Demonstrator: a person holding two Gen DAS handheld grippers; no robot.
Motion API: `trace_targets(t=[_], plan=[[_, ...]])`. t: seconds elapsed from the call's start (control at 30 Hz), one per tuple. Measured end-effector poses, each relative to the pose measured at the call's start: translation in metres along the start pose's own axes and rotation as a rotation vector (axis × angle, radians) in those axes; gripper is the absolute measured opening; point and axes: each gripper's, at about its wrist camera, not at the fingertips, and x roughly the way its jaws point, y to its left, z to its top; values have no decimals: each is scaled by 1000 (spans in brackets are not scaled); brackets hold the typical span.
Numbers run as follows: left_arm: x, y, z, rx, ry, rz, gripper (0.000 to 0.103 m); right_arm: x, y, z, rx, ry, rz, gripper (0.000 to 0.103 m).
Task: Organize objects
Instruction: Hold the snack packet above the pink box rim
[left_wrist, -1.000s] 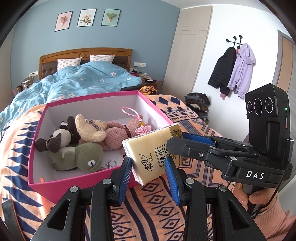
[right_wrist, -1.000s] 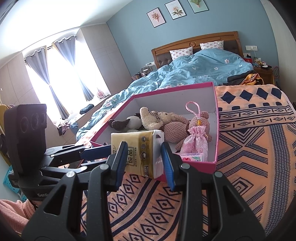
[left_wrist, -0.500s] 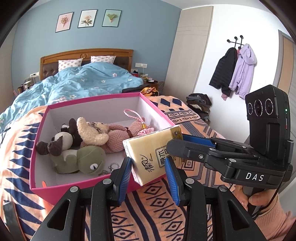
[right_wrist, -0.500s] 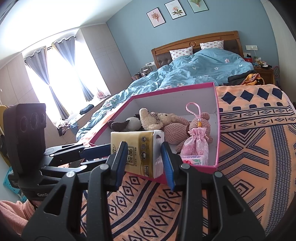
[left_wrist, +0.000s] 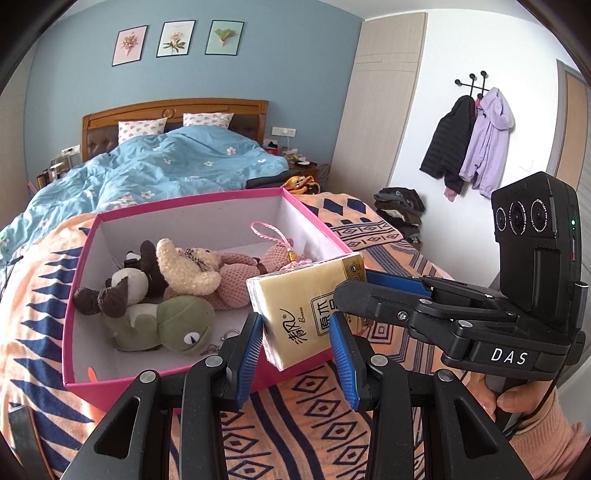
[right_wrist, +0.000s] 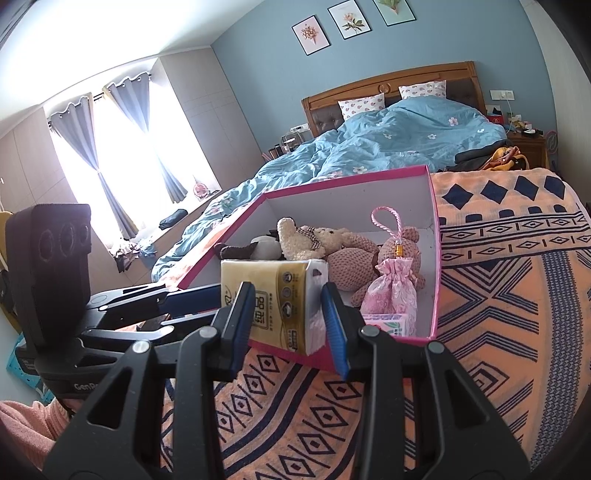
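Observation:
A yellow tissue pack (left_wrist: 303, 306) (right_wrist: 273, 295) hangs over the near wall of the pink box (left_wrist: 184, 201) (right_wrist: 343, 181), gripped from two sides. My left gripper (left_wrist: 294, 317) is shut on its lower end. My right gripper (right_wrist: 287, 288) is shut on the other end and reaches in from the right in the left wrist view (left_wrist: 354, 286). Inside the box lie a green frog plush (left_wrist: 173, 325), a cream bear (left_wrist: 188, 266), a pink knitted bear (left_wrist: 236, 273), a pink pouch (right_wrist: 391, 291) and a small tissue packet (right_wrist: 388, 325).
The box stands on an orange patterned blanket (left_wrist: 314, 417) at the foot of a bed with a blue duvet (left_wrist: 166, 166). Coats (left_wrist: 476, 147) hang on the right wall above a clothes pile (left_wrist: 399, 210). Curtained windows (right_wrist: 122, 147) are on the left.

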Motion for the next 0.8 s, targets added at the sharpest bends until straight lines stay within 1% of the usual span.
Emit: trace_targets(t=[0.8], plan=[[6, 4, 4, -1, 4, 8, 38, 5, -3, 5, 4, -4, -3, 40]])
